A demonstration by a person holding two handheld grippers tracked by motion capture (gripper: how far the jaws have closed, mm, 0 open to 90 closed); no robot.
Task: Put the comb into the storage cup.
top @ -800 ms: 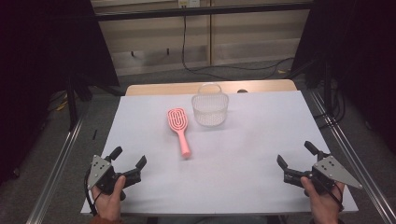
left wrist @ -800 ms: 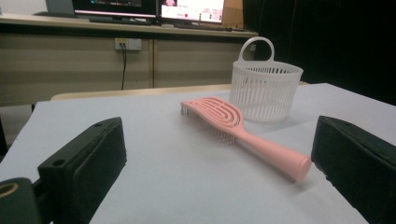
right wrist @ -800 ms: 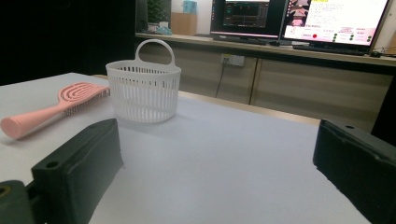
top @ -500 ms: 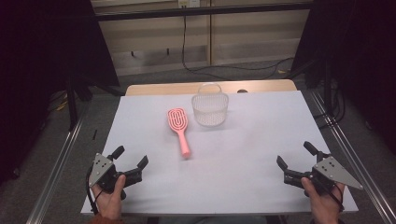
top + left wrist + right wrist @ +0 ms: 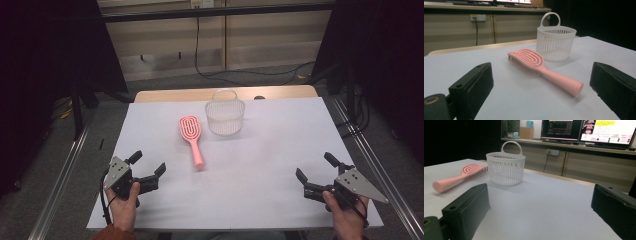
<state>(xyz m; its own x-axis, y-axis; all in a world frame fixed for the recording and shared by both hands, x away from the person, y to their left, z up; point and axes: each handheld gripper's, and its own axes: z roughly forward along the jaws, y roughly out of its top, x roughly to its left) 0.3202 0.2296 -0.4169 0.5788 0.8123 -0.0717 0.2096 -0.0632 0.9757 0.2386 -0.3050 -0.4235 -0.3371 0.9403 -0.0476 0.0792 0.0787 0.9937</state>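
The pink hairbrush (image 5: pixel 191 137) lies flat on the white table (image 5: pixel 260 170), bristles down, head toward the far edge and handle toward the person. It appears to be rigid moulded plastic: light, stiff and smooth, so it may slide under a glancing touch. The slotted head is wide and sits on its bristles; the handle (image 5: pixel 564 83) is the narrow, rounded part and is judged the best place to grip, across its width near the middle. Its free end rests low on the surface, so the lower jaw would need to slip in close to the table.

Just beside the brush head, apart from it, stands a white slatted basket (image 5: pixel 225 116) with a loop handle, upright; whether anything lies inside cannot be told.

The left tool (image 5: pixel 148 170) sits at the near left edge, jaws spread wide with nothing between them, pointing toward the brush handle. The right tool (image 5: pixel 313 175) sits at the near right edge, well apart from both things, jaws likewise wide and empty.
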